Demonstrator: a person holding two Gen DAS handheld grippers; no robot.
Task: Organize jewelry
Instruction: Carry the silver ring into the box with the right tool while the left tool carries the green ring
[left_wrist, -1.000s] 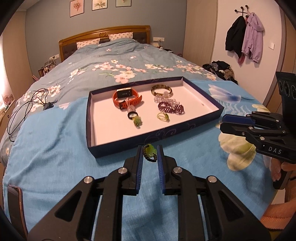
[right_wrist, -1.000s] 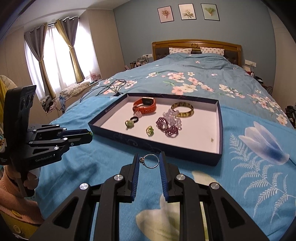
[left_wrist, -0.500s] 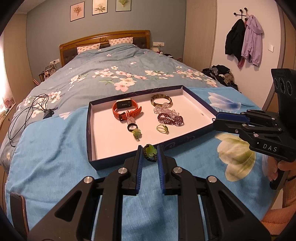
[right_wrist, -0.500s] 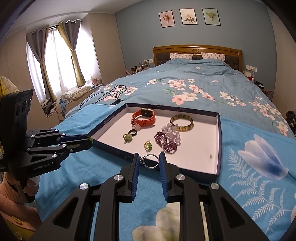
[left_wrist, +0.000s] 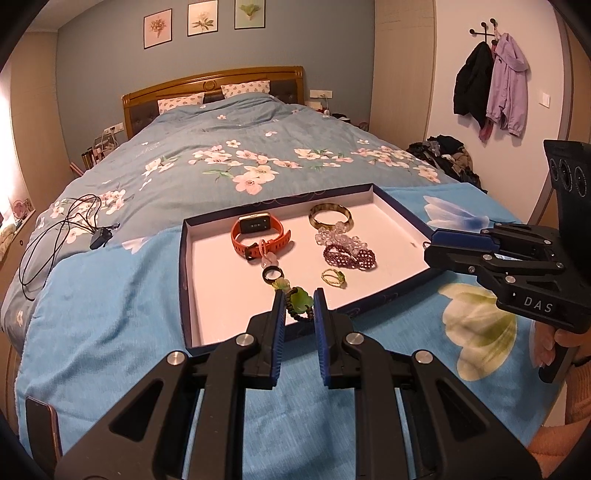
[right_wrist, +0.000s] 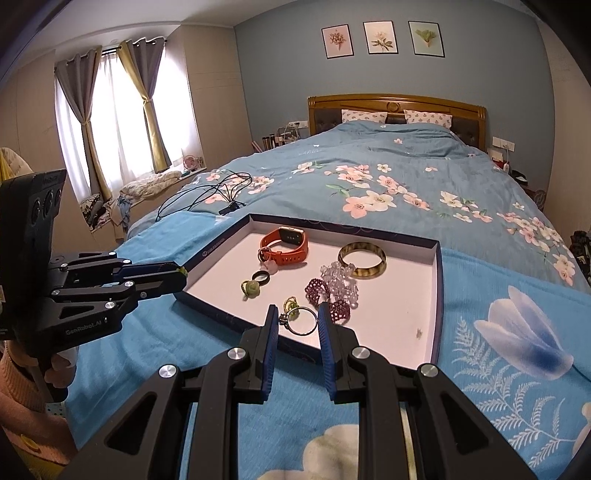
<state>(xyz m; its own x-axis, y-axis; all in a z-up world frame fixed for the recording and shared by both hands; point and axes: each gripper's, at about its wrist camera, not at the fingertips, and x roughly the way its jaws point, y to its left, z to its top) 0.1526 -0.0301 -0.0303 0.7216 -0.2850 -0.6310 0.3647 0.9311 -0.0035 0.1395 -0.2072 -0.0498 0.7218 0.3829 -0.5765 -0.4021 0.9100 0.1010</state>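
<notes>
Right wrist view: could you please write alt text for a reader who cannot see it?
The right gripper holds a silver ring above the near edge of a shallow tray on a blue bed. In the tray lie an orange watch, a bangle and beaded bracelets; the left gripper waits at its left corner.

A home bedroom: quilted bed (right_wrist: 388, 177), wooden headboard (right_wrist: 397, 105), curtained window (right_wrist: 118, 114).

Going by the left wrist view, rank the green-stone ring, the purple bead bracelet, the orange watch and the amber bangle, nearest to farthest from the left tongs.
1. Green-stone ring, just ahead, slightly right.
2. Purple bead bracelet, right of centre.
3. Orange watch, far left.
4. Amber bangle, far right.

Watch and bangle are nearly level; that order is uncertain.
</notes>
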